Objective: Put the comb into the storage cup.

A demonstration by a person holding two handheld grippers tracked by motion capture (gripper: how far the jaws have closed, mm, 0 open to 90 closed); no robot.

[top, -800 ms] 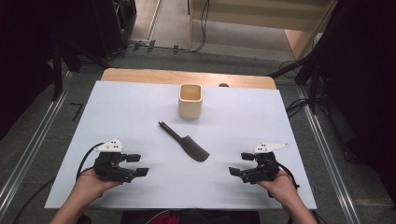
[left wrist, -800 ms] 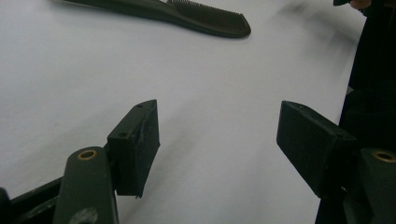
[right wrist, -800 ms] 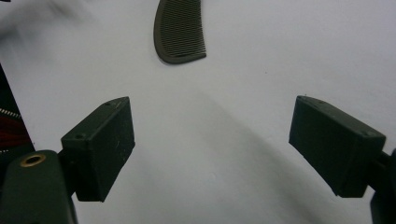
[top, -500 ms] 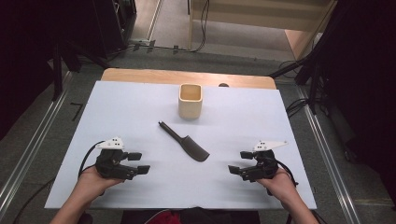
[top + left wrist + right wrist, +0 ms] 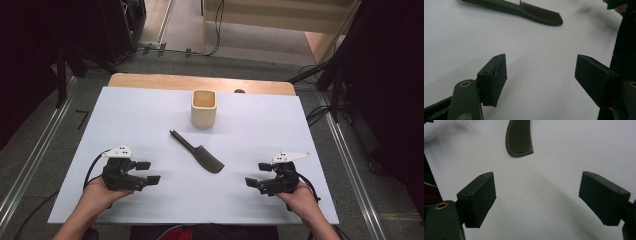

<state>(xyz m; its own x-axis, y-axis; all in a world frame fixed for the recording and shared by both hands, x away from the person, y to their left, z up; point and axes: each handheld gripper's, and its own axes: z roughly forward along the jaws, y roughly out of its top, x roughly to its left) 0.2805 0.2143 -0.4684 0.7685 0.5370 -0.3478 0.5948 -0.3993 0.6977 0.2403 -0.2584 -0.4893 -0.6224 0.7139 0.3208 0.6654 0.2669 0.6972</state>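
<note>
Barely any change from earlier frames: both hands stay low near front edge, comb and cup unmoved, so work not begun. Left gripper (image 5: pixel 148 172) jaws apart, empty, resting over white sheet (image 5: pixel 125 110), pointing inward. Comb (image 5: pixel 199 152) lies flat mid-sheet, diagonal, between grippers, apart from both; cup (image 5: pixel 204 107) upright beyond its handle. Right gripper (image 5: pixel 256 175) jaws apart, empty. Open sheet all round comb; front edge close behind hands.
</note>
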